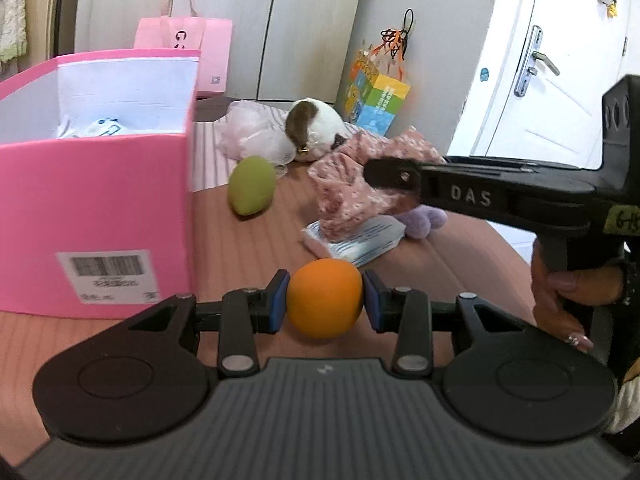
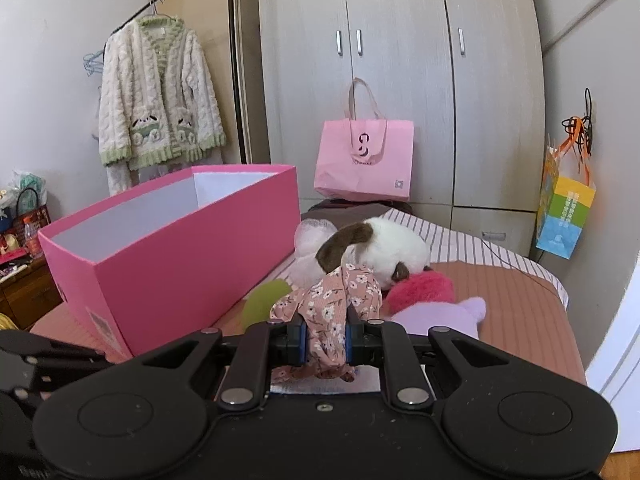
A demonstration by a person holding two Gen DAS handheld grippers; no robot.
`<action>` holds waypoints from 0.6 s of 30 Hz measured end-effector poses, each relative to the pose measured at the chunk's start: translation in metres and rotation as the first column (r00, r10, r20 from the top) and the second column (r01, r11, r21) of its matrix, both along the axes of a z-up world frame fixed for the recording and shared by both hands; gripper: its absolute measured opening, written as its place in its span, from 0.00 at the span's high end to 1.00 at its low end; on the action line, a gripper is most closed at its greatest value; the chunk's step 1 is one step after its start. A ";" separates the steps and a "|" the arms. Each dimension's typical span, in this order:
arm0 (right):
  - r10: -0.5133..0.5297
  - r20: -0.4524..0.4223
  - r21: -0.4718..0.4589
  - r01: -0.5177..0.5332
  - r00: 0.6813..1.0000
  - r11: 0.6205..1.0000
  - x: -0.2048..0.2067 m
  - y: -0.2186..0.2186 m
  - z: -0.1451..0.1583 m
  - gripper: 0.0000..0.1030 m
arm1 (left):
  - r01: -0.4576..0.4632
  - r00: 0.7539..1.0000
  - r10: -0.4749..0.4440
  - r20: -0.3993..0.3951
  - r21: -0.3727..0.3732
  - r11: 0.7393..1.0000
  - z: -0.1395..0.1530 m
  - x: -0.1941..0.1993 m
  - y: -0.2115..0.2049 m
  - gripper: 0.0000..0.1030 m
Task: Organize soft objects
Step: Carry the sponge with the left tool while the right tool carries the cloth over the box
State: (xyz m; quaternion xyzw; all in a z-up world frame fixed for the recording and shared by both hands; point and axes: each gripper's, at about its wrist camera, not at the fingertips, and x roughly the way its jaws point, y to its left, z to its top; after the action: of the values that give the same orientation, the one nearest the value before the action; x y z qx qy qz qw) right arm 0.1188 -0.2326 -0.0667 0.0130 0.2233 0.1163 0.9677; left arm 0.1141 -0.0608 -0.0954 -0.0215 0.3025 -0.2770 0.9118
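My left gripper (image 1: 325,304) is shut on an orange soft ball (image 1: 324,305) just above the bed, right of the open pink box (image 1: 92,216). My right gripper (image 2: 325,338) is shut on a pink floral cloth (image 2: 332,312), lifted off the bed; the cloth also shows in the left wrist view (image 1: 360,184). A green soft ball (image 1: 252,185) lies beside the box. A white and brown plush dog (image 2: 376,248), a purple plush (image 2: 440,316) and a bright pink fluffy item (image 2: 420,286) lie behind the cloth. The box (image 2: 172,256) holds a white item (image 1: 96,128).
A packet of tissues (image 1: 360,242) lies on the bed under the cloth. A pink paper bag (image 2: 364,160) stands against the wardrobe. A coloured gift bag (image 2: 560,216) hangs at the right wall. A cardigan (image 2: 160,96) hangs on a rail at the left.
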 end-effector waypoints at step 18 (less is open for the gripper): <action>0.157 -0.134 0.121 -0.141 0.978 0.983 -0.052 0.016 -0.005 0.82 | 0.005 0.996 0.001 -0.090 0.069 0.998 0.016 -0.019 0.042 0.63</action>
State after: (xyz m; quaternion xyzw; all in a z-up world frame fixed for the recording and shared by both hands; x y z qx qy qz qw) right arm 0.0668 -0.2164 -0.0722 0.0582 0.2858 0.1996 0.9354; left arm 0.0952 -0.0191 -0.0794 -0.0022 0.3525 -0.2660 0.8972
